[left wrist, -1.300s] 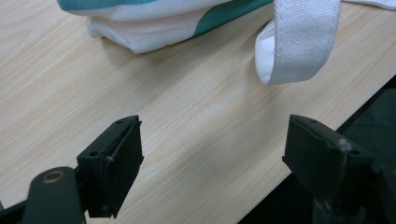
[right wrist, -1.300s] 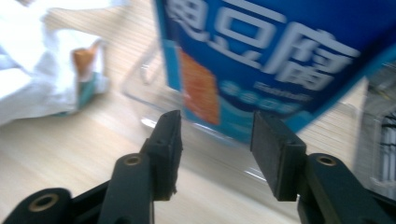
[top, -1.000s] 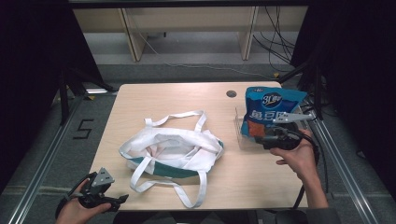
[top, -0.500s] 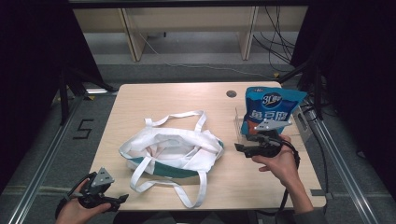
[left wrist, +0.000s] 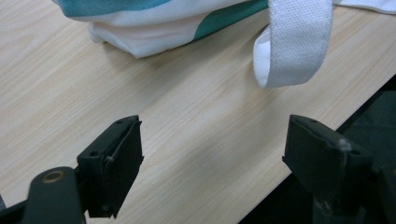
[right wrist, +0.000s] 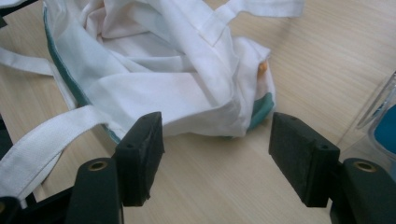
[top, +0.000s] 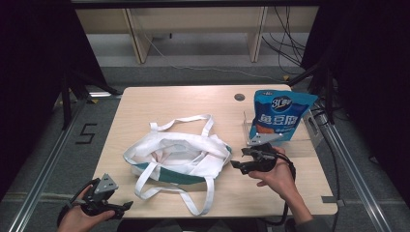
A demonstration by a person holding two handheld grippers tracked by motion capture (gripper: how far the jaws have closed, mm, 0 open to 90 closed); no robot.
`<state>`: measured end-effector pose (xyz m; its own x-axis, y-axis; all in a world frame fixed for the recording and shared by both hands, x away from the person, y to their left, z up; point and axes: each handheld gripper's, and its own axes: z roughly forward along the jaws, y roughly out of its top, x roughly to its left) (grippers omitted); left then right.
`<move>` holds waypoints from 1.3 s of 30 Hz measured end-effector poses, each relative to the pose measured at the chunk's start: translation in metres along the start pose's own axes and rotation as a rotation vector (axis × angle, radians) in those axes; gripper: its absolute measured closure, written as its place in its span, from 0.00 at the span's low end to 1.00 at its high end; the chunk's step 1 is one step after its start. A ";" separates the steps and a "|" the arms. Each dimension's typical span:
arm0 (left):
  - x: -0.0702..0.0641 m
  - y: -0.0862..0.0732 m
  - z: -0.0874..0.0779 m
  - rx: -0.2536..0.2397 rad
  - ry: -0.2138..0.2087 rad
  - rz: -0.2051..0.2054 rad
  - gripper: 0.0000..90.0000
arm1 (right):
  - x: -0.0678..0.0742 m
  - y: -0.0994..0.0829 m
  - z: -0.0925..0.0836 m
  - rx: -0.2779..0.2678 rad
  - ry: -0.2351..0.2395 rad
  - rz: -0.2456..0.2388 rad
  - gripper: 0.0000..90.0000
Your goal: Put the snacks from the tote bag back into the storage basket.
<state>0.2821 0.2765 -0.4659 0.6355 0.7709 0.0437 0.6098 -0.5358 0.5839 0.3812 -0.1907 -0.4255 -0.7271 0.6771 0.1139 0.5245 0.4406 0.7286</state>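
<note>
The right claw (top: pixel 241 158) has swung from the blue packet (top: pixel 282 116) to the bag (top: pixel 176 154) mid-worktop, wide open and empty, likely to grasp it; the left claw (top: pixel 117 207), below the bag, gapes empty.

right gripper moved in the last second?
Yes. The right gripper has pulled away from the blue snack bag standing at the table's right and swung left toward the white tote bag, jaws open.

Brightness: light wooden tabletop (top: pixel 159 104) evenly lit from overhead; surroundings dark.
Shadows: soft, under the white-and-teal cloth tote bag (right wrist: pixel 154 79) beyond the black fingers (right wrist: pixel 140 158).
Focus: high view slightly soft; fingers mildly blurred.
</note>
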 end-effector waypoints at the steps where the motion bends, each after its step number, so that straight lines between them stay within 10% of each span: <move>1: 0.000 0.000 0.000 -0.008 0.004 -0.001 0.21 | -0.001 0.000 0.001 0.007 -0.002 -0.024 0.39; 39: -0.001 -0.001 0.002 -0.017 0.014 -0.002 0.21 | 0.042 -0.048 -0.005 0.101 -0.015 -0.104 0.24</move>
<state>0.2816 0.2753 -0.4684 0.6278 0.7766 0.0534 0.6031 -0.5286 0.5974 0.3235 -0.1864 -0.4524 -0.7737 0.6328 0.0309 0.4891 0.5655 0.6641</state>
